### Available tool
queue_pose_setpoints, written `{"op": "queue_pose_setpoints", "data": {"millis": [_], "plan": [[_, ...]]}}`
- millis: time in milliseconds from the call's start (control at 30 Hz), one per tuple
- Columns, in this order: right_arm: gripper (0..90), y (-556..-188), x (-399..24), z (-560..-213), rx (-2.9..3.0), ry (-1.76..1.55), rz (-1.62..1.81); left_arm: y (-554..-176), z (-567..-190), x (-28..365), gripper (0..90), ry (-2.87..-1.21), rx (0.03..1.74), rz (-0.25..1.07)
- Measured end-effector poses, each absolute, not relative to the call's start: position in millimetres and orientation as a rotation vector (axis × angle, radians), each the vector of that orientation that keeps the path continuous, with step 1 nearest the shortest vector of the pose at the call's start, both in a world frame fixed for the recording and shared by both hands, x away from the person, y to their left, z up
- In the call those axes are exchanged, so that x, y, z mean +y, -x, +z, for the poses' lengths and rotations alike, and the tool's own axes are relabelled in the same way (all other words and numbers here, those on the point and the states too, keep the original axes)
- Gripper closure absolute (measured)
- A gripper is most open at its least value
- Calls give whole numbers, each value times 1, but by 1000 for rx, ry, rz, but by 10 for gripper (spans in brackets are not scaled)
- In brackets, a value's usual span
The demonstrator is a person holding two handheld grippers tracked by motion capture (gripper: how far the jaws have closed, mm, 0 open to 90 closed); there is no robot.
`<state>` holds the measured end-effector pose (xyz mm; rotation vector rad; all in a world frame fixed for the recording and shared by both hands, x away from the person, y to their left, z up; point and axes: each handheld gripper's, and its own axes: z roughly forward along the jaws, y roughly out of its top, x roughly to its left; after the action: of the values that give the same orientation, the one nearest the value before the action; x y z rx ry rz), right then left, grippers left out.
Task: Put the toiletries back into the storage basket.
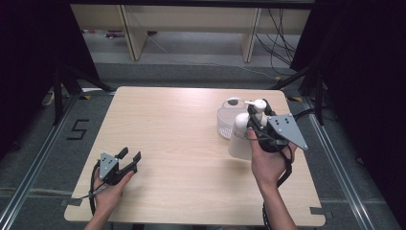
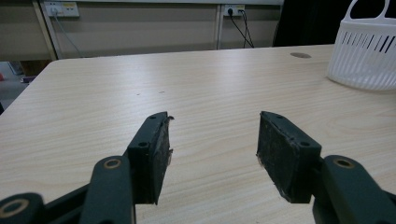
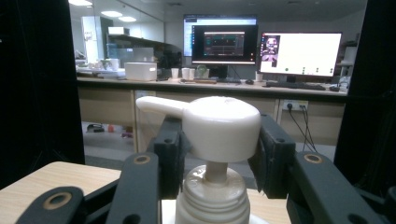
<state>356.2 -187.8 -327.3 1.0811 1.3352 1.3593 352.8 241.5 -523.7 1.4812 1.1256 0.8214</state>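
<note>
A white pump bottle [image 1: 242,136] is held lifted at the right side of the table [image 1: 182,139], tilted, by the right tongs [image 1: 257,118]. In the right gripper view the 2 jaws are seen clamped on the sides of the pump head [image 3: 219,127], with the spout pointing left and the threaded neck [image 3: 212,196] directly below. The right hand [image 1: 268,160] is wrapped around the tong body, under the grey plate [image 1: 286,128].

A white slotted basket [image 1: 224,120] is seen on the table just behind and left of the bottle; whether they touch cannot be told. The basket [image 2: 366,49] is also seen at the upper right of the left gripper view, standing on the wood.

The left tongs [image 1: 130,159] are held by the left hand [image 1: 109,189] low over the near left part of the table, well apart from bottle and basket. Their jaws are spread apart with nothing between them, only bare table [image 2: 187,93] seen through the gap of the left tongs [image 2: 214,156].
</note>
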Motion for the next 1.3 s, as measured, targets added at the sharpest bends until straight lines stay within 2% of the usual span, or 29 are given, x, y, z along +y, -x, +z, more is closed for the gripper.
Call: {"op": "queue_pose_setpoints", "data": {"millis": [1300], "plan": [[600,-390,-188,-298,1296,-1074,1362,-353,-524,242,433,-1479,1124,819]]}}
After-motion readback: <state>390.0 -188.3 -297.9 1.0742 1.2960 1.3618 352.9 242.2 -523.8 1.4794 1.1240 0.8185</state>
